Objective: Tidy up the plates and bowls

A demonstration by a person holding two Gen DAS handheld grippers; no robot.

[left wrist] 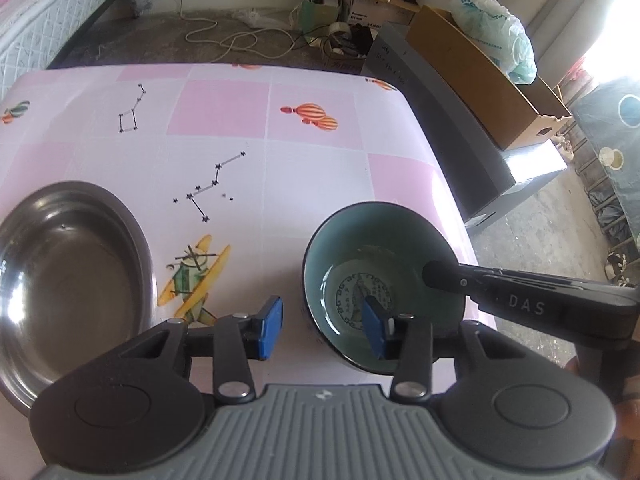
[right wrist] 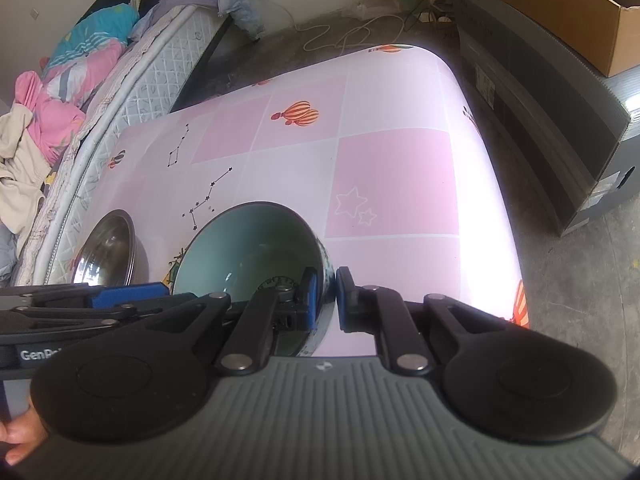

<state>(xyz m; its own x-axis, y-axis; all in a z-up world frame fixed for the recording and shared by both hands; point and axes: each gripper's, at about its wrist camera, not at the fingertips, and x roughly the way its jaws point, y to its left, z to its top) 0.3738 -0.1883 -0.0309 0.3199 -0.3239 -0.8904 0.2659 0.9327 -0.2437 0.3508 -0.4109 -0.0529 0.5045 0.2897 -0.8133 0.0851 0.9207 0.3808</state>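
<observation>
The steel bowl point(left wrist: 64, 276) is seen at the left of the table point(left wrist: 312, 168). Just right of it, the left gripper point(left wrist: 324, 320) is parted, straddling the near rim of the teal bowl point(left wrist: 380, 248) without pressing. The right gripper point(right wrist: 326, 296) is clamped on that bowl's right wall. A one-sided hold could tip it, and the table's right edge is near; open room lies at the far side.

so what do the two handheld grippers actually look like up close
Both match: the left gripper and right gripper have black linkage arms with silver rivets, round black pivot housings and a ribbed grey body bearing a small white emblem. The fingers carry blue pads. White lettering marks their sides: "DAS" on the right gripper, "GenPo" on the left. No cables show. A bare hand grips one; no sleeve shows.
</observation>
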